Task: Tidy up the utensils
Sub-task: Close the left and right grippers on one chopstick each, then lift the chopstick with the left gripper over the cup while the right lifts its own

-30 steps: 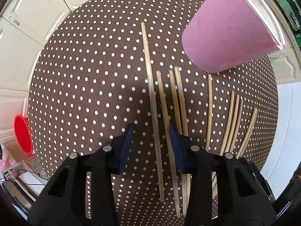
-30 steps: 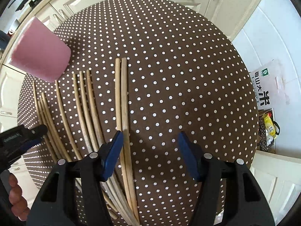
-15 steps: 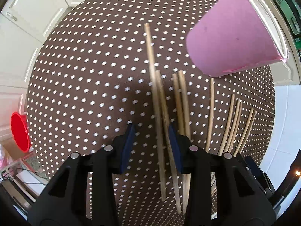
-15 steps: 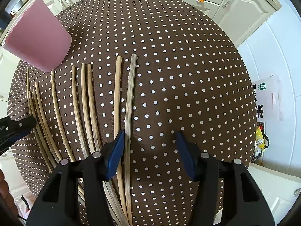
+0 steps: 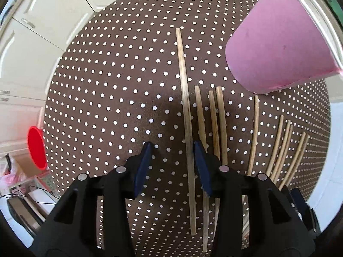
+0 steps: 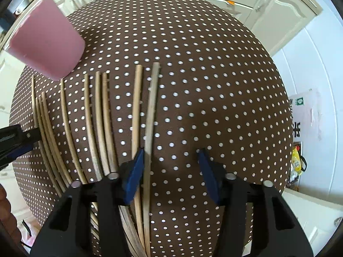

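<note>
Chopsticks (image 5: 221,124) lie loose in a rough row on the round table (image 5: 111,90), all pointing roughly the same way, with the pink cup (image 5: 276,42) standing at the far end of the row. From the left wrist view, the longest chopstick (image 5: 186,115) sits apart from the others, at the edge of the row.

Left gripper (image 5: 172,150): jaws spread, straddling the longest chopstick, which lies close to the right pad; no contact can be confirmed. Right gripper (image 6: 170,156): jaws spread wide, its left pad just beside the outermost chopstick (image 6: 151,111) at the other end of the row, nothing held.

Handling judgement: the sticks look like light, stiff, thin bamboo, smooth enough to roll or slip. A pinch near mid-length, square across the shaft, should keep a stick from pivoting.

Surface: brown cloth with white polka dots, likely giving some friction against rolling. Room: cream cabinet doors (image 6: 276,10) surround the table, a red basin (image 5: 36,147) sits low at the left, and a printed bag (image 6: 304,115) leans at the right
</note>
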The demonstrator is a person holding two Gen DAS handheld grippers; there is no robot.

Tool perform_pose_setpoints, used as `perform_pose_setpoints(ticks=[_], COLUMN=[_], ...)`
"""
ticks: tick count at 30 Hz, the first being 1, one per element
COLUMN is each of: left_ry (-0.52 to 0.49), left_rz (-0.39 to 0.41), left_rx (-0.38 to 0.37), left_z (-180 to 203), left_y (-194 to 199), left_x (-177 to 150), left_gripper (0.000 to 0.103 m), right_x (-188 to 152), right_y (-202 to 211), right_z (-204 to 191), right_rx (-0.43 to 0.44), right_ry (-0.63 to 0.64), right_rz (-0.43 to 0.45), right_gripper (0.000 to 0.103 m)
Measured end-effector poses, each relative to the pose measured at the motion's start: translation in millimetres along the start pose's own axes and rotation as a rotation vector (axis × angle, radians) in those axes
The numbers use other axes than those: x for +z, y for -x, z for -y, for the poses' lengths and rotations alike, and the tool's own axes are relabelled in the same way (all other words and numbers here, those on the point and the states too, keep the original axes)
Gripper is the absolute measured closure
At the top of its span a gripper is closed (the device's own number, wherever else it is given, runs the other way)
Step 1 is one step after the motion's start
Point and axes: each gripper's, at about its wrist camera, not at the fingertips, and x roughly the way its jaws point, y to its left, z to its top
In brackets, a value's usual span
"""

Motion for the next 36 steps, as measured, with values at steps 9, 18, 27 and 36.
perform_pose_setpoints(ticks=[9, 18, 27, 36], left_ry=[-0.021, -0.059, -0.074, -0.091], left_rz=[0.024, 0.094, 0.198, 0.384], left_rx=[-0.05, -0.088, -0.122, -0.159], left_z=[5, 2, -8, -14], left_y=[7, 25, 78, 153], left_x=[6, -3, -43, -58], left_gripper=[0.096, 0.097, 0.097, 0.097], right_x=[12, 18, 21, 22], right_y=[4, 31, 95, 151], right_z=[10, 14, 30, 24], right_rx=[0.066, 0.135, 0.191, 0.272], right_ry=[-0.065, -0.103, -0.125, -0.114], right_rz=[0.013, 0.085, 0.258, 0.437], right_gripper=[0.098, 0.098, 0.098, 0.098])
